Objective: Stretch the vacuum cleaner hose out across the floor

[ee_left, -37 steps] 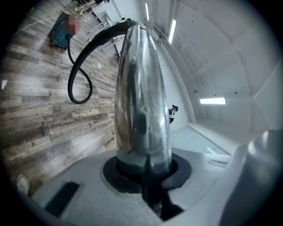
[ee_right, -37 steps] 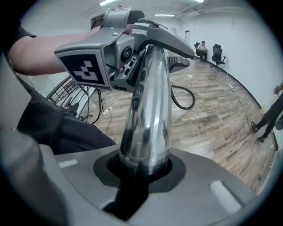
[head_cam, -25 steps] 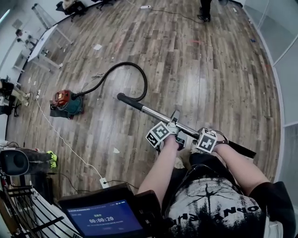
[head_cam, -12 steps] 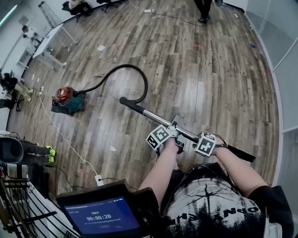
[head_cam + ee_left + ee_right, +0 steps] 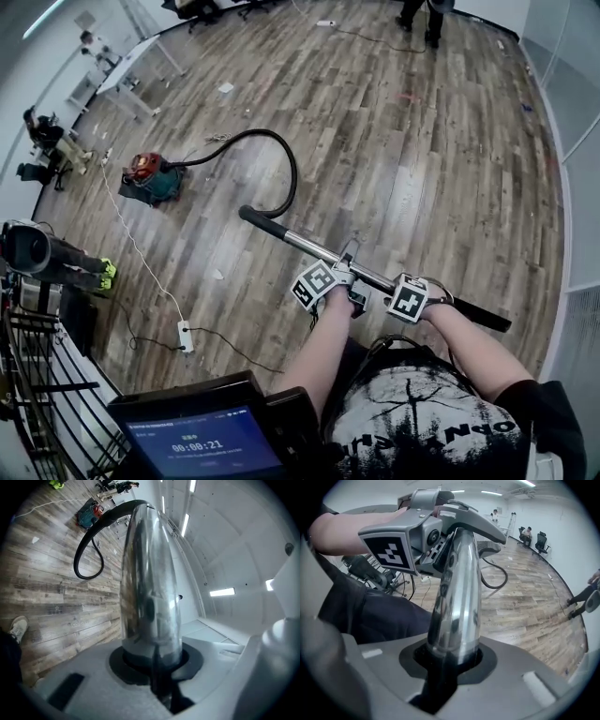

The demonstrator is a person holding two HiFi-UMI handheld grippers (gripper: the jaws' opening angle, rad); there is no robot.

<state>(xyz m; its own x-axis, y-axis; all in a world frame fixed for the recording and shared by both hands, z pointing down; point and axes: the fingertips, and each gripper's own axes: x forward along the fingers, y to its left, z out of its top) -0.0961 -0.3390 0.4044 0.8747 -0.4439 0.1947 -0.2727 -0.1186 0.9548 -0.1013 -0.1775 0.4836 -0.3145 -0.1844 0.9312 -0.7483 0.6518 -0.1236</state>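
Observation:
A red and teal vacuum cleaner [image 5: 150,176] stands on the wooden floor at the left. Its black hose [image 5: 281,159] runs from the body in a curved loop to the dark cuff of a shiny metal wand [image 5: 309,246]. Both grippers hold this wand above the floor. My left gripper [image 5: 349,274] is shut round the tube at its middle, my right gripper [image 5: 419,292] is shut on it closer to the black handle end. In the left gripper view the wand [image 5: 150,597] rises out of the gripper [image 5: 152,660] towards the hose [image 5: 86,550]. The right gripper [image 5: 450,660] clasps the wand [image 5: 457,597] just behind the left one [image 5: 417,536].
A white power cord leads from the vacuum to a socket strip [image 5: 185,335] on the floor. A tablet screen [image 5: 202,441] and a wire rack [image 5: 42,403] sit at the bottom left. Tables [image 5: 131,66] stand far left, a person [image 5: 427,14] at the far end, glass walls on the right.
Both grippers have carried the wand away from the vacuum cleaner, which now lies farther off. The loop in the hose has drawn out a little. Both grips on the tube are unchanged.

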